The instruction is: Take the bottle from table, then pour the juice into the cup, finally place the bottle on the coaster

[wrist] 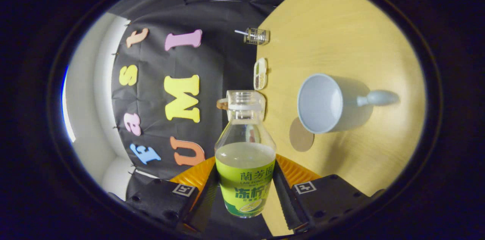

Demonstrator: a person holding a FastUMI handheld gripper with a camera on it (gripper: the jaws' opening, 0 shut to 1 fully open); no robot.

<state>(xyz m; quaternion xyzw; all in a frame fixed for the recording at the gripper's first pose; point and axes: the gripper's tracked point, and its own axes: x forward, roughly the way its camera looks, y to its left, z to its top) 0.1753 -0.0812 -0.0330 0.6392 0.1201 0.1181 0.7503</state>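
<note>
The view is rolled onto its side, so the booth wall runs along the left and the wooden surface (341, 35) stands on the right.

Left of centre, the hand-held gripper (245, 190) has its two fingers closed in on the bottle (245, 164), one pressing each side of the labelled lower body. The bottle points forward along the fingers, away from the camera. It has no cap, and its open mouth lies beyond the fingertips. Pale juice fills the lower part, up to just above the label; the clear shoulder and neck above that are empty.

Just behind the bottle's mouth, a small brown handle-like piece (221, 104) peeks out, too hidden to tell what it is. Further back, at the surface's edge by the wall, sit a small divided tray (260, 74) and, beyond it, a clear glass jar (256, 36) with a stick standing out of it.

To the right of the bottle, a round brown coaster (301, 136) lies flat on the surface. Touching or just overlapping its far edge in this view is the cup (322, 103), white, with its open mouth facing the bottle and its handle pointing away to the right. The cup looks empty inside.
</note>
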